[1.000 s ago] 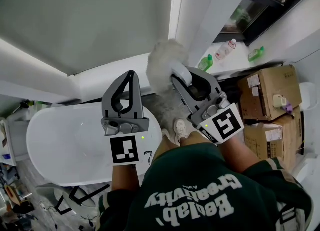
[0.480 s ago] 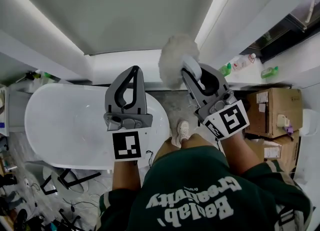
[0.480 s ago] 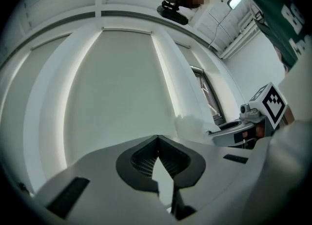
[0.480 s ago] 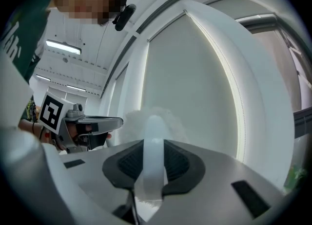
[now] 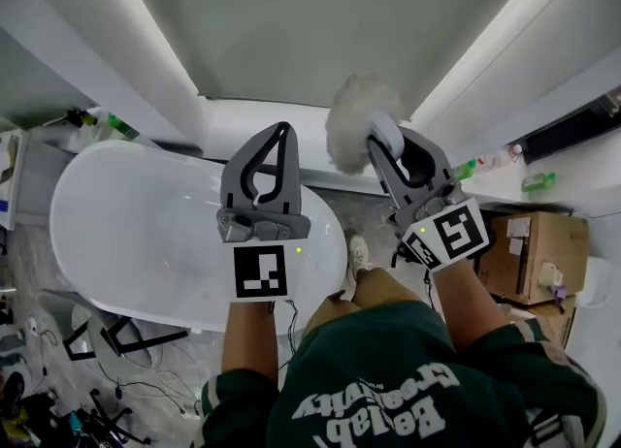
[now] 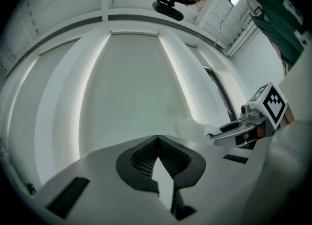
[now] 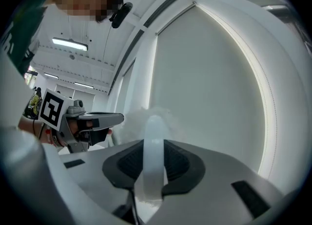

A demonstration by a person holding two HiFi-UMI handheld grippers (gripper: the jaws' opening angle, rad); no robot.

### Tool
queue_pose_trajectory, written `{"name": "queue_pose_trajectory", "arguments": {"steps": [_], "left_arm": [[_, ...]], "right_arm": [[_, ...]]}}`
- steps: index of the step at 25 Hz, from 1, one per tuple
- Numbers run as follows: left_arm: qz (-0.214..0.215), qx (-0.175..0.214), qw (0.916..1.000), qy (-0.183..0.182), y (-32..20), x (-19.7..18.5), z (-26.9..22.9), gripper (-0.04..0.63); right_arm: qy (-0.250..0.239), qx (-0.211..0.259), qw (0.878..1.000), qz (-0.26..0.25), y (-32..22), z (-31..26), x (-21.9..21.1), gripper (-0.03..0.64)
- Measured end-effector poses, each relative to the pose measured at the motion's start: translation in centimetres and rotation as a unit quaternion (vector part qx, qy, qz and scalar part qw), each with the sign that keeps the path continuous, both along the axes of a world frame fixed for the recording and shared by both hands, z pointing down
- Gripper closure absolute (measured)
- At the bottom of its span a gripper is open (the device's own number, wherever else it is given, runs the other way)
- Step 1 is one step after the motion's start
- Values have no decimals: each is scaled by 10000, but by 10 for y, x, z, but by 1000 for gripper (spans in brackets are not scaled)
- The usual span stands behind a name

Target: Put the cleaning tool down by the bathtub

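The right gripper (image 5: 386, 145) pinches the white handle of the fluffy cleaning tool (image 5: 355, 128) in the air just past the bathtub's (image 5: 126, 233) right end, the left gripper (image 5: 282, 132) hangs over that end with jaws pressed together on nothing, and the green shirt's (image 5: 408, 378) upside-down lettering includes "Creativity".

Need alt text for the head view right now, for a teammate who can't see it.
Seen from above, the right tool grips the white plastic handle of a fluffy white duster, held up beside a white oval bathtub. The left tool is shut and empty, in front of the tub's right end.
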State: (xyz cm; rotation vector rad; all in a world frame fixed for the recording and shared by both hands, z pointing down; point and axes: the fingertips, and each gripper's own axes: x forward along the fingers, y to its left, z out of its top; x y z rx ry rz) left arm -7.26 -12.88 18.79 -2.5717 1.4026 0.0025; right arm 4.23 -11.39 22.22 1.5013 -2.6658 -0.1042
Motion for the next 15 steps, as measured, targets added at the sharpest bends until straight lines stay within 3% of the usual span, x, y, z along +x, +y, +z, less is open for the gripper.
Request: {"name": "queue_pose_trajectory", "arguments": {"steps": [3, 6, 10, 15], "left_arm": [[-82, -101, 9996, 257, -22, -8, 10, 586], [-177, -48, 9997, 165, -43, -6, 26, 586], [-500, -53, 9975, 498, -75, -8, 55, 586], [-773, -161, 9966, 221, -117, -3, 100, 586]], "right_arm": [[107, -110, 9998, -132, -17, 18, -11, 522], [179, -207, 9994, -225, -33, 39, -10, 522], [161, -489, 9979, -399, -61, 79, -5, 522], [269, -913, 9931, -683, -102, 145, 0, 522]]}}
